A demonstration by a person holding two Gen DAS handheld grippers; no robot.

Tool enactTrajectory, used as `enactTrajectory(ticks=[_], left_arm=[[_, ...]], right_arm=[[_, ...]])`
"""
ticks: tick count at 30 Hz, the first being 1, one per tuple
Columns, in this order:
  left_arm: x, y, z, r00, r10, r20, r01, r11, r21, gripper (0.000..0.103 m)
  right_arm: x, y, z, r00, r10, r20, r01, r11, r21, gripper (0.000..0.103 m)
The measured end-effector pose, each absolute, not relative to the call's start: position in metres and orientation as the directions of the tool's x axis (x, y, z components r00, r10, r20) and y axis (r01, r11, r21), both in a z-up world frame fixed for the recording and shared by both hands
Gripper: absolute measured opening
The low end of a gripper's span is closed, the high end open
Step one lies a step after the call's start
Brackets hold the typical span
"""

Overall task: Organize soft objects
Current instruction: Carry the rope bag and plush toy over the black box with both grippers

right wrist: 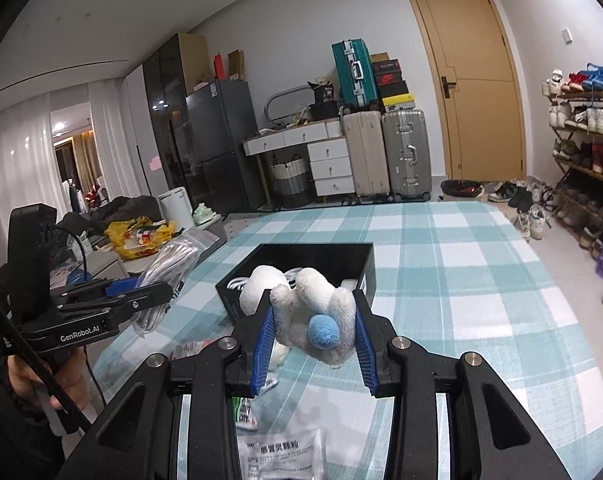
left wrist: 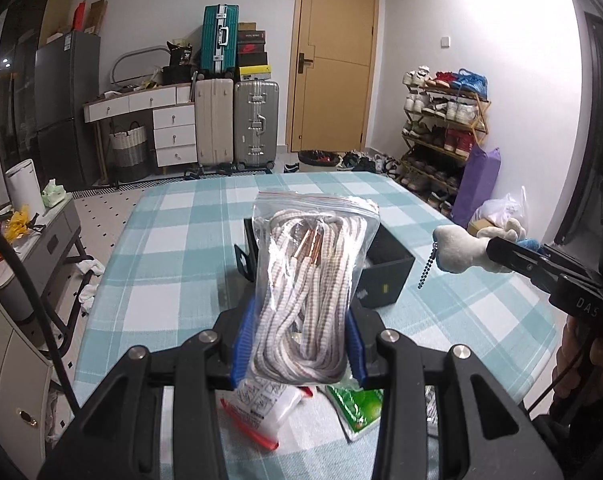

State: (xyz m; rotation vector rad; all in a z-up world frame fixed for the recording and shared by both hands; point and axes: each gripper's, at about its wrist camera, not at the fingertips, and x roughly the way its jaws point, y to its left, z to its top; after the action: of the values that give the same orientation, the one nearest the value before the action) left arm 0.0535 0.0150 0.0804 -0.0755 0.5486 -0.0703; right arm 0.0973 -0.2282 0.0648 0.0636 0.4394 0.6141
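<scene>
My left gripper (left wrist: 297, 344) is shut on a clear zip bag of white cord (left wrist: 309, 280) and holds it up above the checked table, in front of a black box (left wrist: 385, 272). The bag also shows in the right wrist view (right wrist: 169, 268). My right gripper (right wrist: 313, 332) is shut on a white plush toy with a blue pompom (right wrist: 313, 308) and holds it just before the black box (right wrist: 301, 256), which has white items inside. The plush also shows in the left wrist view (left wrist: 461, 252), to the right of the box.
Flat packets lie on the teal checked tablecloth (left wrist: 181, 240) near me: a white-red one (left wrist: 261, 404), a green one (left wrist: 357, 404), and a white printed one (right wrist: 281, 452). A side cabinet with clutter (left wrist: 29, 240) stands left of the table. Suitcases, a door and a shoe rack stand beyond.
</scene>
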Motion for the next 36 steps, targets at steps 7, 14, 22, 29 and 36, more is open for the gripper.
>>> enactTrajectory(ticks=[7,14,22,29,36], left_arm=[[0.068,0.014,0.092,0.861,-0.074,-0.504,0.042,0.996,-0.075,0.038],[0.085,0.012,0.092,0.860,-0.064,-0.507,0.035,0.997,-0.066,0.038],[0.104,0.011,0.091,0.855,-0.061,-0.516,0.031,0.997,-0.067,0.038],[0.128,0.009,0.089,0.842,-0.056,-0.537,0.032,0.998,-0.054,0.038],[0.151,0.009,0.079,0.820,-0.062,-0.570,0.034,0.998,-0.060,0.038]], right_arm=[[0.108,-0.224,0.085,0.748,0.561,-0.356,-0.537,0.826,0.173,0.036],[0.116,-0.216,0.094,0.756,0.552,-0.351,-0.534,0.831,0.157,0.036],[0.134,-0.208,0.096,0.753,0.545,-0.368,-0.526,0.835,0.161,0.036],[0.154,-0.198,0.092,0.743,0.540,-0.395,-0.529,0.836,0.147,0.036],[0.177,-0.191,0.082,0.719,0.543,-0.434,-0.544,0.828,0.134,0.036]])
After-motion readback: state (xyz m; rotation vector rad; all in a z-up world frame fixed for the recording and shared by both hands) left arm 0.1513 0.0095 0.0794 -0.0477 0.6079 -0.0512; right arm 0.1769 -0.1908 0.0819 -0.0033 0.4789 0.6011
